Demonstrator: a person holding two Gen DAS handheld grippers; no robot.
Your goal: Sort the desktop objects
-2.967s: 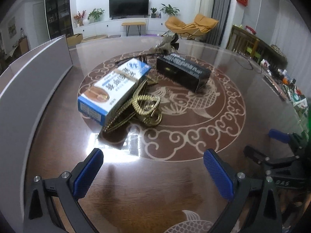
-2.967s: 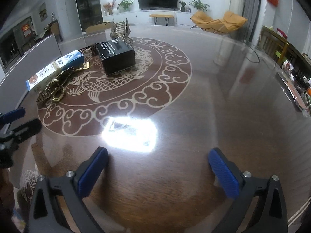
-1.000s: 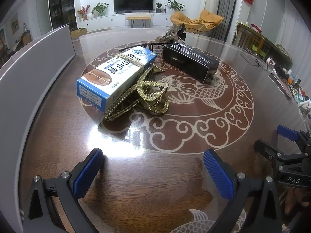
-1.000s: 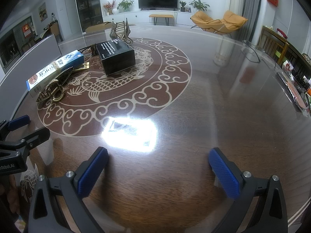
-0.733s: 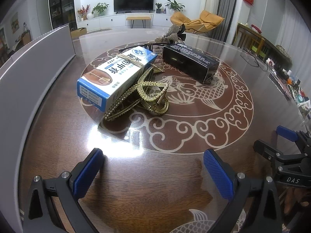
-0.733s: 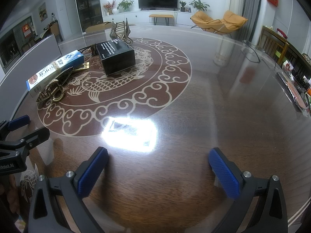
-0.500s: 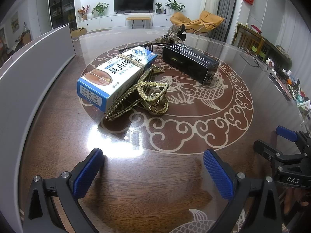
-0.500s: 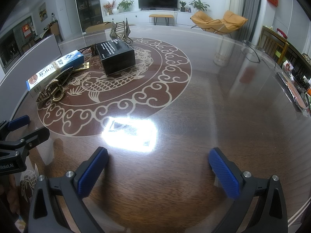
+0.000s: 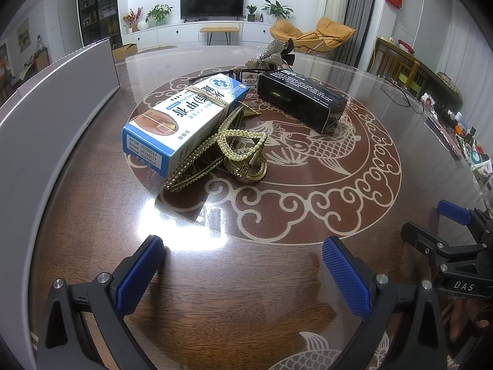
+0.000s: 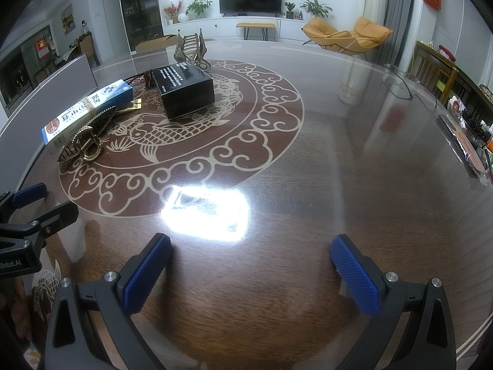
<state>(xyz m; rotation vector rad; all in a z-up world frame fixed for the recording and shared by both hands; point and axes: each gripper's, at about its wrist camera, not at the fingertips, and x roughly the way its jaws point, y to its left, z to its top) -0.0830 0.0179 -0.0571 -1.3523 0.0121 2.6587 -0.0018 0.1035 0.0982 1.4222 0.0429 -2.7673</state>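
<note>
Both claws gape short of hair clip (image 9: 215, 154).

Bare table (image 10: 354, 160) is seen right of the black box (image 9: 303, 98); the blue box (image 9: 181, 117) is crowded by a hair claw (image 9: 222, 151) and grey panel (image 9: 46, 117).

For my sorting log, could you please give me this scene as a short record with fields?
surface: round table with fish inlay
blue box: lying flat, left of centre
gold clip: leaning against the blue box
black box: lying apart, right of the blue box
bow clip: behind the boxes
left gripper: open, empty
right gripper: open, empty
</note>
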